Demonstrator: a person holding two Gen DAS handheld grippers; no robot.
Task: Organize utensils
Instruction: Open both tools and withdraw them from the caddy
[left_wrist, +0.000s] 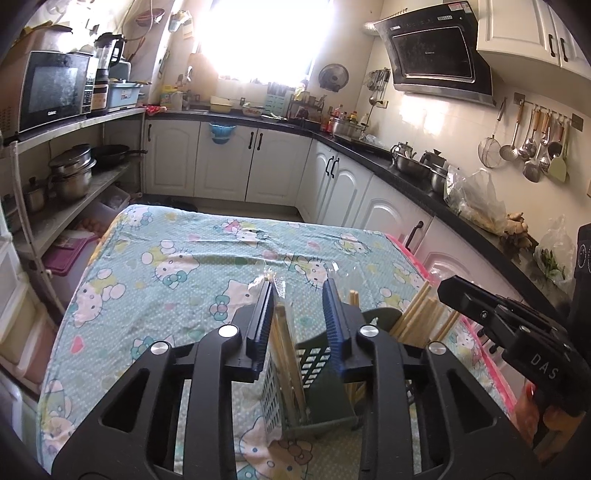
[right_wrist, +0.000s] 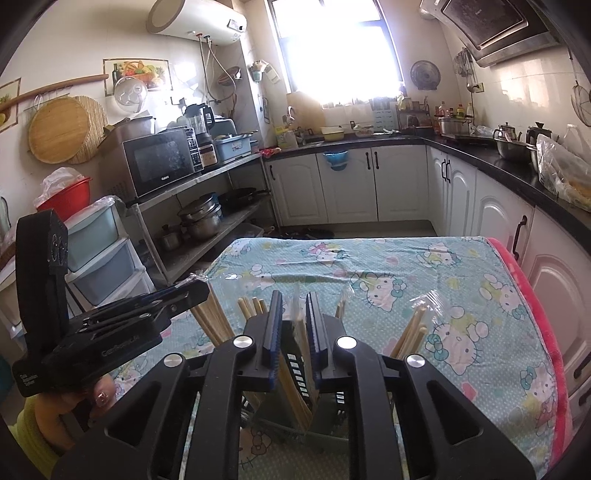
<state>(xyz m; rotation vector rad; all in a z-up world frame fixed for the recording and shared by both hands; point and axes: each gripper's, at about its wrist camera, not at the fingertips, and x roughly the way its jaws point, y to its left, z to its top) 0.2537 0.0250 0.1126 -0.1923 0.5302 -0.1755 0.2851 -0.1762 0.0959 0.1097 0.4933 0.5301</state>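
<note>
A dark green slotted utensil holder (left_wrist: 325, 380) stands on the table near the front edge, just below both grippers; it also shows in the right wrist view (right_wrist: 295, 373). Wrapped pairs of wooden chopsticks (left_wrist: 417, 317) stand in its compartments. My left gripper (left_wrist: 299, 291) is open above the holder, with a wrapped pair of chopsticks (left_wrist: 286, 354) leaning by its left finger. My right gripper (right_wrist: 294, 306) is nearly closed around a clear-wrapped pair of chopsticks (right_wrist: 295, 373) that reaches down into the holder. More chopsticks (right_wrist: 410, 332) stand to its right.
The table carries a light blue cartoon-cat cloth (left_wrist: 192, 266) with a pink edge (right_wrist: 532, 302) on the right. White cabinets and a black counter (left_wrist: 406, 166) run along the right. A metal shelf with pots and a microwave (right_wrist: 162, 162) stands left.
</note>
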